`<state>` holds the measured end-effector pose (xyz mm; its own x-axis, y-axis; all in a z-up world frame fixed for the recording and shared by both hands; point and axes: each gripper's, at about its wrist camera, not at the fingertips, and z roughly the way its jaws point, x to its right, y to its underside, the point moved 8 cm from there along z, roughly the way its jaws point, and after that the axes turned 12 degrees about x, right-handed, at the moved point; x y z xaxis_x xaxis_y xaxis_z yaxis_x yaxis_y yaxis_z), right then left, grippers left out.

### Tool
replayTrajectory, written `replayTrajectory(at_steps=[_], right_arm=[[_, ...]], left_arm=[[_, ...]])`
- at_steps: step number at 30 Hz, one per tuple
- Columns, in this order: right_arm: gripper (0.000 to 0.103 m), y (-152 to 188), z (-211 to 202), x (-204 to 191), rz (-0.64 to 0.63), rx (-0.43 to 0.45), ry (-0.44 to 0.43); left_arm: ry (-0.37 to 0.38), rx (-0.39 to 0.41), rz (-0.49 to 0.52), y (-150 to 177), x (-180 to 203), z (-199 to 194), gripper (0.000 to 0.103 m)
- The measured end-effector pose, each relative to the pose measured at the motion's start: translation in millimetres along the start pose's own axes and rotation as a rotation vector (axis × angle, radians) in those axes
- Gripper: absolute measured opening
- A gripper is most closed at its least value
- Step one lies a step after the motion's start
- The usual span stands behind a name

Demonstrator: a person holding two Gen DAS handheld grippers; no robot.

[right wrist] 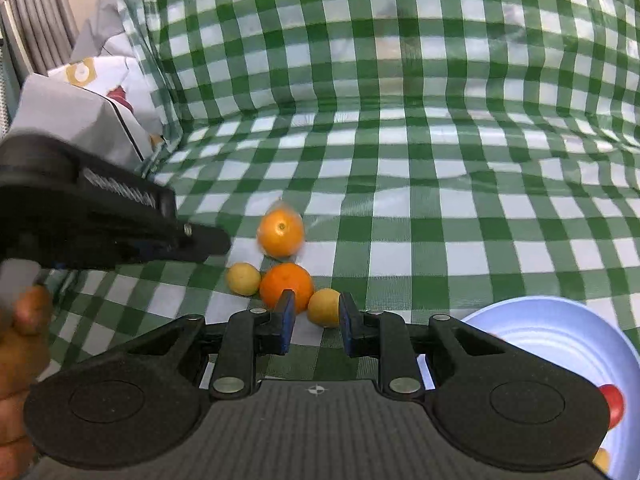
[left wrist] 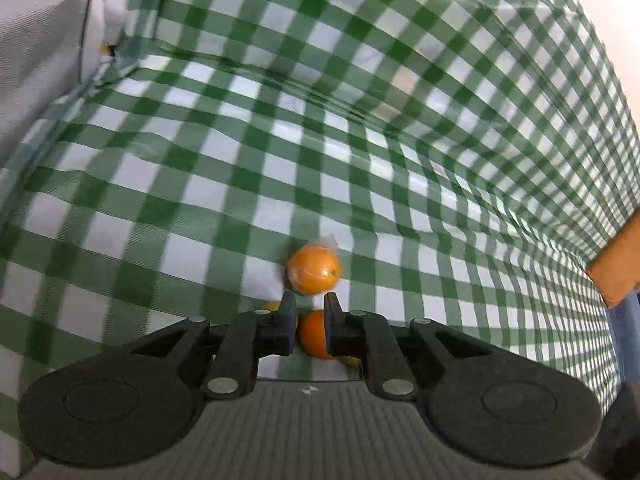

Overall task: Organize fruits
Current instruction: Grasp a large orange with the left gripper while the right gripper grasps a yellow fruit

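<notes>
Here no brand or writing can be read. Four fruits cluster at centre frame on the green-checked cloth [right wrist: 400,208]: a wrapped orange [right wrist: 281,232], stem dimple facing the camera, a bare orange [right wrist: 285,283] and two lemons [right wrist: 243,278]. The left gripper [left wrist: 310,308] and right gripper [right wrist: 316,312] are both nearly closed, pinching nothing. A blue bowl [right wrist: 560,332] sits lower right.

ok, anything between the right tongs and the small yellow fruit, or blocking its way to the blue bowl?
Nothing visible. The right tongs sit just short of the small round yellow fruit; bare checked cloth leads to the pale blue bowl.
</notes>
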<state>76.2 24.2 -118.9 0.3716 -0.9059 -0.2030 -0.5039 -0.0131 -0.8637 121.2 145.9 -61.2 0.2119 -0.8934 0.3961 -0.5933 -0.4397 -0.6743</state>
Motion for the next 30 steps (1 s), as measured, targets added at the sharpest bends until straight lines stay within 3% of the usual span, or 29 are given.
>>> replayTrajectory(at_steps=[5,10,14,19,24,28,30], right_arm=[[0.026,6,13,0,-0.007,-0.019,0.011],[0.027,6,17,0,-0.047,-0.013,0.012],[0.0,6,11,5,-0.023,-0.015,0.006],[0.0,12,3,-5,-0.081,-0.026,-0.02],[0.005,11,9,-2,-0.091,-0.006,0.001],[0.032,14,19,-5,-0.109,-0.013,0.009],[0.035,14,23,-5,-0.13,-0.01,0.023]], left_arm=[[0.051,-0.021,-0.004,6,8,9,0.014],[0.075,-0.053,0.016,14,15,23,0.026],[0.057,-0.054,0.067,19,19,29,0.033],[0.035,-0.034,0.122,20,22,32,0.04],[0.019,-0.046,0.118,21,15,35,0.04],[0.001,-0.064,0.16,25,14,37,0.04],[-0.002,-0.088,0.152,29,10,39,0.04]])
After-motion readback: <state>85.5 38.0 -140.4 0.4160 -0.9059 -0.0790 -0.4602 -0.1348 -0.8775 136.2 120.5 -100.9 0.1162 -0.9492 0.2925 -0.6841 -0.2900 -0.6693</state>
